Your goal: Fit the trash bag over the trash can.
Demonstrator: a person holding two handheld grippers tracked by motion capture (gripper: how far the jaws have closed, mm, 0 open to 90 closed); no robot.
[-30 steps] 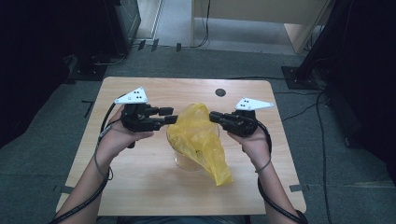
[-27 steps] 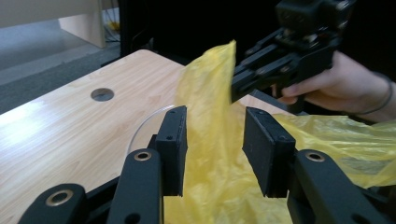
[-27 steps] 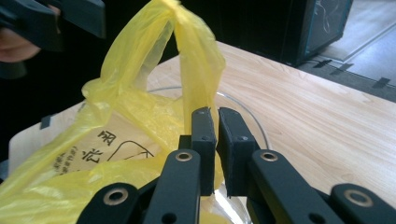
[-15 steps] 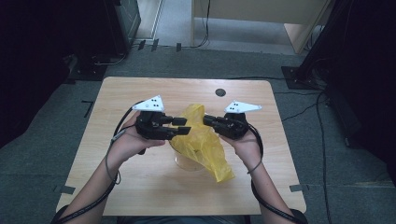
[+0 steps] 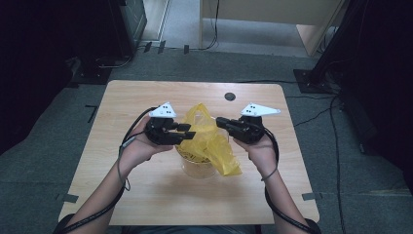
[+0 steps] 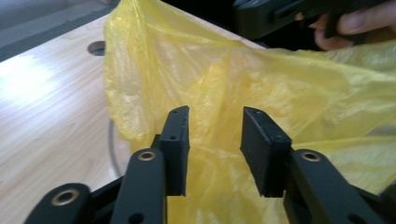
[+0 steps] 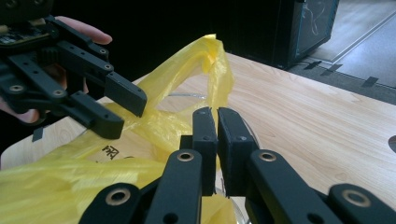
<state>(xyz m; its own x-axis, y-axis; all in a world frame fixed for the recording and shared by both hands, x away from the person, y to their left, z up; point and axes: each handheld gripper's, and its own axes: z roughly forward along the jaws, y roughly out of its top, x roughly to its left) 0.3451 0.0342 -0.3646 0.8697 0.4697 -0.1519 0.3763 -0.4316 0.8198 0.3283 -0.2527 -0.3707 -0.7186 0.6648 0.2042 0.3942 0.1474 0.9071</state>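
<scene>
A: Yellow bag (image 5: 208, 139) sits draped over the clear tub (image 5: 197, 165) near desk (image 5: 146, 195) centre, mouth up, loose tail hanging off the tub's right side.

B: Tool states?

A: Right tool (image 7: 217, 112), on the bag's right: jaws together, clamped on a fold of the bag film as far as the right gripper view shows. Left tool (image 6: 215, 123), on the bag's left: jaws apart and just been closing in, film right in front of the gap, pads not pressing on it.

B: What does the next move hang on?

A: My read: left tool takes the near-left rim. The bag lies straight ahead of it, rim running roughly left to right between the two tools. Left hand (image 5: 141, 146) is right at that edge, so it only has to push in and shut.

B: Beyond the bag?

A: Bare desk, then the cable hole (image 5: 230, 96) near the far edge.
</scene>
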